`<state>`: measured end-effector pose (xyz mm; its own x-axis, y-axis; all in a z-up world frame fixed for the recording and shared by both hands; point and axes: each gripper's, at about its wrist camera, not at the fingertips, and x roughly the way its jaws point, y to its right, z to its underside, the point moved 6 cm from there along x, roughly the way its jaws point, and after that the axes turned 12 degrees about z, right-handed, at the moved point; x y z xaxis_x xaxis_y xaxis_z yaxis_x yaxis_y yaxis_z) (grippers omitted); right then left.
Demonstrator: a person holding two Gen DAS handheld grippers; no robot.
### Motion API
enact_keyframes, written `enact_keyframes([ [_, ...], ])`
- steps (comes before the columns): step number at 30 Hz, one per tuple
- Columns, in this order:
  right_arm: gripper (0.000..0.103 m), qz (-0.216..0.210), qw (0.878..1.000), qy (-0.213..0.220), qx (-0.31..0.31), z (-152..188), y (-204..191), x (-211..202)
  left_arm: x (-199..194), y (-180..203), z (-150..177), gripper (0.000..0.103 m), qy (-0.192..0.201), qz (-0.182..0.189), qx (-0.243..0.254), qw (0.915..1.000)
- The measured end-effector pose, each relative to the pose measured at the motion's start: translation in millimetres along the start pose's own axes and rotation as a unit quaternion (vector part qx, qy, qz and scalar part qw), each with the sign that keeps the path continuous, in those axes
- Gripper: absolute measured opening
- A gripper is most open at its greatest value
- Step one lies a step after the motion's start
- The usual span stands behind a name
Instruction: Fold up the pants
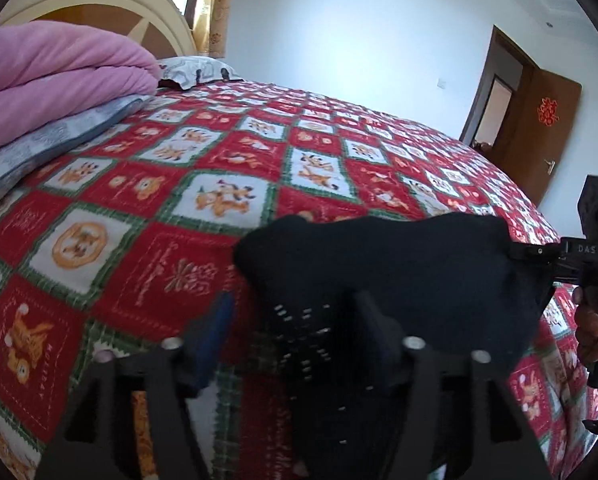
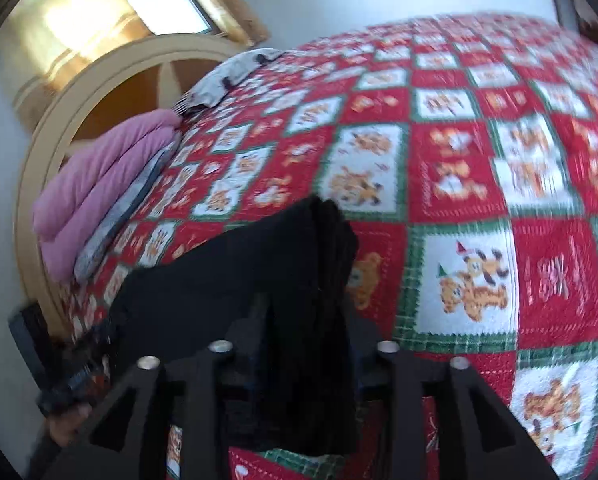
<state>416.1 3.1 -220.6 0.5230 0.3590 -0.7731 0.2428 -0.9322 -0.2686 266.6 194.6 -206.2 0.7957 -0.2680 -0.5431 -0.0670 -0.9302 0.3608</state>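
Covering the bed, a red patchwork quilt (image 1: 219,152) is lying beneath the black pants (image 1: 387,264), which are hanging above it, stretched between the left hand-held gripper (image 1: 295,320) and right hand-held gripper (image 2: 305,320), both clenching the fabric.

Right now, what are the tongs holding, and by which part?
Both hold the black pants, lifted over the bed. The right tongs pinch one top corner of the hanging cloth; the left tongs grip the opposite end. Which part of the garment cannot be told.
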Motion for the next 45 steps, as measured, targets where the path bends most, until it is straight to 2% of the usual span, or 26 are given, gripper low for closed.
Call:
enact_keyframes([
  [2,0.045,0.009,1.000,-0.007,0.011,2,10,6,-1,-6,1,0.078,-0.002,0.002,-0.015,0.9999],
  [3,0.052,0.007,1.000,-0.011,0.014,4,15,7,-2,-9,1,0.084,-0.003,-0.005,-0.022,0.9997],
  [4,0.057,0.009,1.000,-0.012,0.019,5,20,8,-1,-12,1,0.086,-0.005,-0.011,-0.028,0.9995],
  [9,0.058,0.003,0.999,0.003,0.041,18,36,-17,-17,-7,7,0.086,0.007,-0.032,-0.015,0.9993],
  [11,0.058,-0.017,1.000,0.002,0.025,28,31,-26,-20,-5,13,0.091,0.012,-0.042,-0.007,0.9990],
  [13,0.059,0.003,1.000,-0.011,0.006,38,31,-24,-19,-7,18,0.094,0.009,-0.046,-0.009,0.9989],
  [14,0.062,0.033,0.999,-0.017,-0.001,42,35,-19,-18,-9,18,0.094,0.008,-0.045,-0.013,0.9989],
  [15,0.069,0.047,0.999,-0.020,0.003,44,39,-15,-18,-10,17,0.097,0.007,-0.047,-0.015,0.9988],
  [16,0.073,0.047,0.999,-0.018,0.017,44,44,-13,-18,-11,17,0.099,0.007,-0.050,-0.014,0.9986],
  [18,0.073,0.051,0.998,-0.012,0.030,43,52,-10,-14,-15,19,0.102,0.003,-0.050,-0.022,0.9985],
  [24,0.081,0.077,0.997,0.018,0.001,47,52,-8,-13,-13,19,0.103,0.000,-0.062,-0.016,0.9979],
  [27,0.081,0.073,0.996,0.024,0.032,44,57,-14,-24,-9,20,0.103,0.000,-0.078,-0.018,0.9968],
  [29,0.081,0.082,0.994,0.039,0.053,45,61,-30,-36,1,21,0.103,0.009,-0.079,-0.001,0.9968],
  [32,0.082,0.102,0.992,0.063,0.046,46,63,-51,-52,15,23,0.103,0.018,-0.089,0.026,0.9955],
  [38,0.082,0.109,0.990,0.073,0.042,57,61,-82,-80,38,23,0.103,0.039,-0.064,0.021,0.9970],
  [45,0.082,0.104,0.988,0.118,0.003,103,23,-148,-120,70,26,0.103,0.068,-0.041,0.025,0.9966],
])
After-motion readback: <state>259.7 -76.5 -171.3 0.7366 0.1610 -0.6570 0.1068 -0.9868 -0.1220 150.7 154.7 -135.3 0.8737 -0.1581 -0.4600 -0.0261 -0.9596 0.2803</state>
